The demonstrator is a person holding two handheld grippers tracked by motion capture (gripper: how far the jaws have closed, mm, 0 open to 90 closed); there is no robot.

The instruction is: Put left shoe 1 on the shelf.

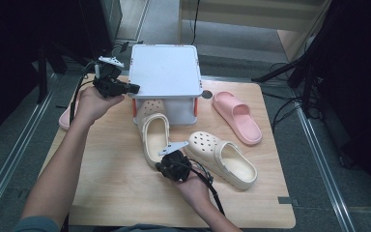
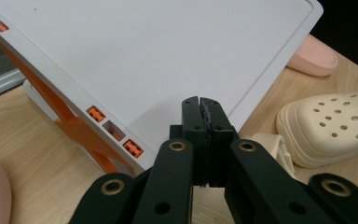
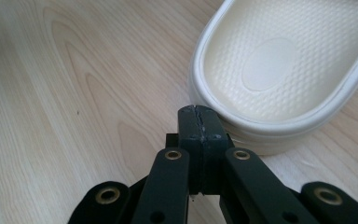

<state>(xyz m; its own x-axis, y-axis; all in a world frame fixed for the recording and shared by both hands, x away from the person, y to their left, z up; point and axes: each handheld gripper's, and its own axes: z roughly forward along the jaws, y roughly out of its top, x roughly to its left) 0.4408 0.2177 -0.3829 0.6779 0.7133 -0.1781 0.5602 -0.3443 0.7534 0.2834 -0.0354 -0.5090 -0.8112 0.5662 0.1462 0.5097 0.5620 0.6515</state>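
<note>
While the person's left hand holds the left gripper at the edge of the white plastic folding stool with orange hinges, its jaws are clenched on nothing. The right gripper sits low over the light wooden table, jaws pressed together and empty, tips just beside the heel of a cream perforated foam clog. A second cream clog lies near. A pink foam slide sandal lies right of the stool.

A cream clog lies upright, toe seemingly tucked under the white shelf.
</note>
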